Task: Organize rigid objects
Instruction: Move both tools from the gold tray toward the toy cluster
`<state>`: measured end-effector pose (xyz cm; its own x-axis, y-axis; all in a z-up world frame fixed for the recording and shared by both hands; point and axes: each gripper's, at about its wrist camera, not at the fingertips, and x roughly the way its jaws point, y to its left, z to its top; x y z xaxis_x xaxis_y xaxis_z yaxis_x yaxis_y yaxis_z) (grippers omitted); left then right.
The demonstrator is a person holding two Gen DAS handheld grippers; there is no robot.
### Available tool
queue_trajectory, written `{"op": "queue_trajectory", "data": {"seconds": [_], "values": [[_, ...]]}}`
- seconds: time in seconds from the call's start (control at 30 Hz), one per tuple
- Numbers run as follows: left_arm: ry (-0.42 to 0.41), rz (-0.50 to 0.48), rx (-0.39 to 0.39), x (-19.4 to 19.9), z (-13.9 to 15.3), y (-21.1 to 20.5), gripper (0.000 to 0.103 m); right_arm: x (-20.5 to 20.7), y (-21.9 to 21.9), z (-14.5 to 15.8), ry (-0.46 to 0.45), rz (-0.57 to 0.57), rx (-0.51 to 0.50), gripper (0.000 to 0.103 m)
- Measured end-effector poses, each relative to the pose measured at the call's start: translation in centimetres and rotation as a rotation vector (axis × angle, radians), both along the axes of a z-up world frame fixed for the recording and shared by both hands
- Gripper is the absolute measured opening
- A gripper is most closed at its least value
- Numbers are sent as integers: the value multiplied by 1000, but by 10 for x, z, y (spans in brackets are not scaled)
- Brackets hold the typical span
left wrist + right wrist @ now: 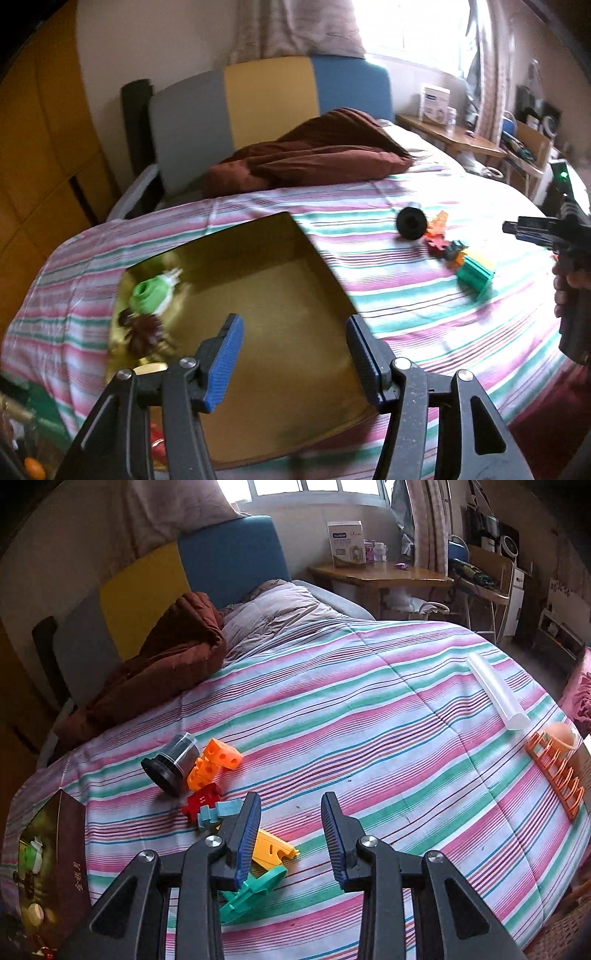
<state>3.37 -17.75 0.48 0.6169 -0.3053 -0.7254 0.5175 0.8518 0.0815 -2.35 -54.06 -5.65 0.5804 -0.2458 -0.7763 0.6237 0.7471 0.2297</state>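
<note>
Left tool (pixel 293 360) over the open gold box (pixel 258 295) on the striped bed cover (pixel 388 306), blue pads apart at a middling gap with nothing between them, only the box floor showing through. Inside the box, off to the left of this tool: a green ring-shaped toy (pixel 149 293) and, just below it, a dark brown spiky figure (pixel 144 332), both blurred. Ahead and to the right, out on the cover: a black cylinder (pixel 410 223) on its side, orange block pieces (pixel 437 230) touching it, then a teal piece (pixel 474 275) nearer the bed edge. At the far right, the other tool seen from the side, gripped by a hand (pixel 567 291). Right tool (pixel 290 840) low over the cover, pads fairly narrow yet clearly apart, bare stripes between them and nothing gripped. Far to its left, the box again, at the bed's edge. Ahead-left, the black cylinder (pixel 171 762) against the orange blocks (pixel 214 762), with a red block (pixel 201 801) and a grey-blue piece (pixel 216 812) just below. Right beside the left pad, partly hidden by it, a yellow piece (pixel 273 849) and a teal clip-like piece (pixel 251 890). Well off to the right, a clear tube (pixel 496 692), an orange rack (pixel 557 779) and a peach egg-shaped thing (pixel 561 733) at the bed's edge.
</note>
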Motion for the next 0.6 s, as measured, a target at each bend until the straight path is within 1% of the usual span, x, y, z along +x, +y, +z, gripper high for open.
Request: {"op": "queue_trajectory", "data": {"seconds": [0.37,0.5,0.6], "values": [[27,-122,3,-5,-7,-63,59,-10,-20,-7,5,-82,66,34],[101,-155,-8,0,-17,-85,59,-16,-30,-12,6,-120,117,34],[130,-192,-4,-3,-27,-103,59,-21,-38,-15,1,-148,157,34]]}}
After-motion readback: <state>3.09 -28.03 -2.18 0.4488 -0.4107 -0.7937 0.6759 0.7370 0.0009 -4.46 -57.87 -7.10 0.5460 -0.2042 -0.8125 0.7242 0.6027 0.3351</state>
